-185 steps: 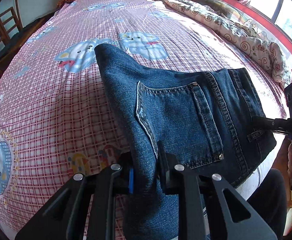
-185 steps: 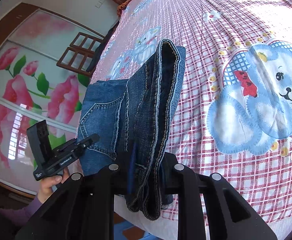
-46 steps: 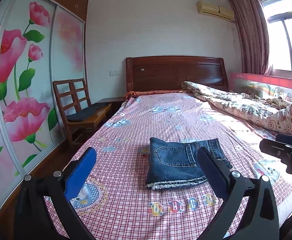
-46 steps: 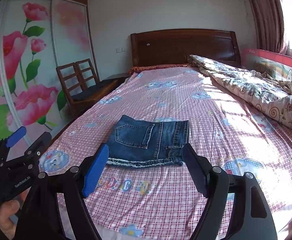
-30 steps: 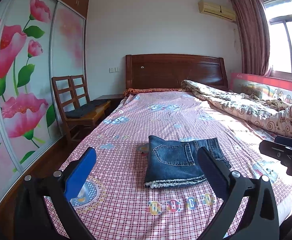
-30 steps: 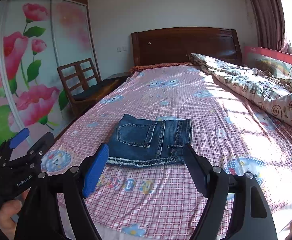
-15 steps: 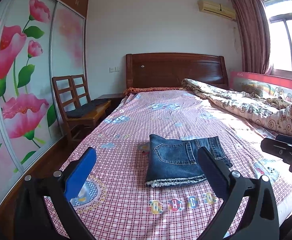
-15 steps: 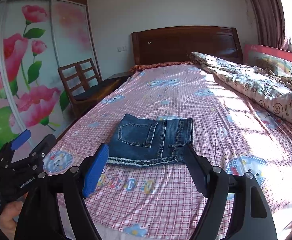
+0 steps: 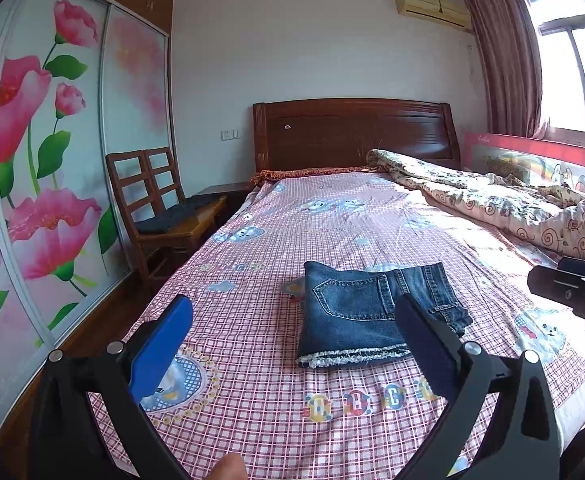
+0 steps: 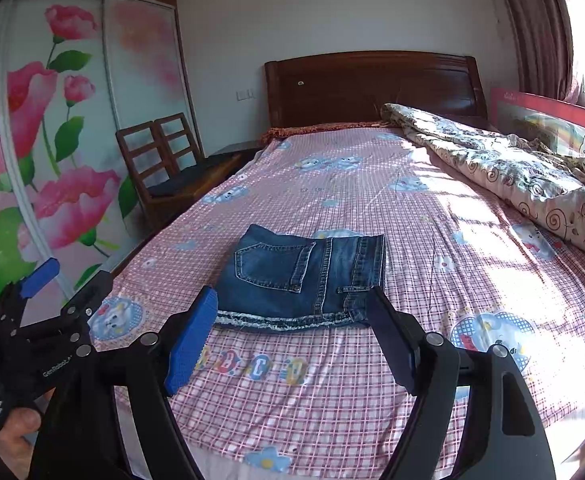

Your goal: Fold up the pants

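— Pants [image 9: 376, 312] lie folded flat on your bed [image 9: 332, 220], near its foot end.
— And your grippers?
— Left gripper [image 9: 292, 348] and right gripper [image 10: 288, 328] both hover short of them, jaws apart, holding nothing.

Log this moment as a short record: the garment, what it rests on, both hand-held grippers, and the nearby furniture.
garment: folded blue denim pants, compact rectangle, back pocket facing up, frayed hem at the near edge
surface: pink checked bedsheet with cartoon prints
left hand-held gripper: open, empty, off the pants
right hand-held gripper: open, empty, off the pants
bedding: crumpled floral quilt along the window side
furniture: dark wooden headboard; wooden chair beside the bed
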